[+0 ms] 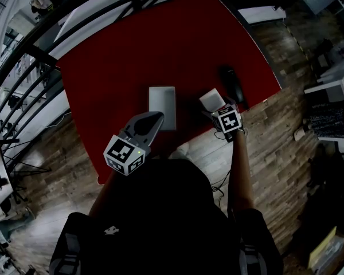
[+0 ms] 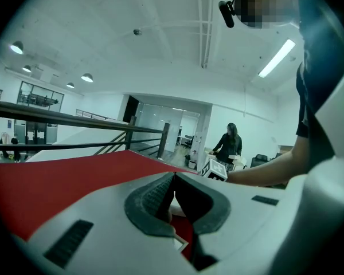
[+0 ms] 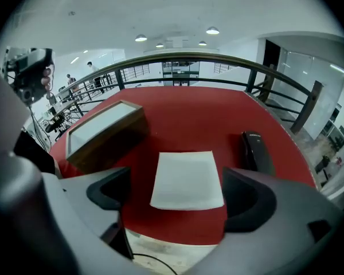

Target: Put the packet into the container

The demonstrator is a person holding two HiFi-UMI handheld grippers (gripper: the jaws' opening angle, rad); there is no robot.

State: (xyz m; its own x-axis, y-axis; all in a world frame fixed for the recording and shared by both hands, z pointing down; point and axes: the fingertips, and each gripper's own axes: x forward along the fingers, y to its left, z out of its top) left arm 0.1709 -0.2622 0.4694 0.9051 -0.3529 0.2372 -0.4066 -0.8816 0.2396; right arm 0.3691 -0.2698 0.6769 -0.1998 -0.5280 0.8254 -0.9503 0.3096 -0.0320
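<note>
Right gripper [image 3: 178, 195] is held wide open, packet [image 3: 188, 176] lying just ahead between its jaws, container [image 3: 106, 132] further left

Right tongs [image 3: 175, 188] spread wide, apparently above the packet [image 3: 187, 176]; container [image 3: 103, 133] beside it.

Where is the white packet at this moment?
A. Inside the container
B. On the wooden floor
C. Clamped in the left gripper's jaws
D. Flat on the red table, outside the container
D: the right gripper view shows the packet lying flat on the red table, framed by the open jaws of the right gripper, beside the container.
</note>
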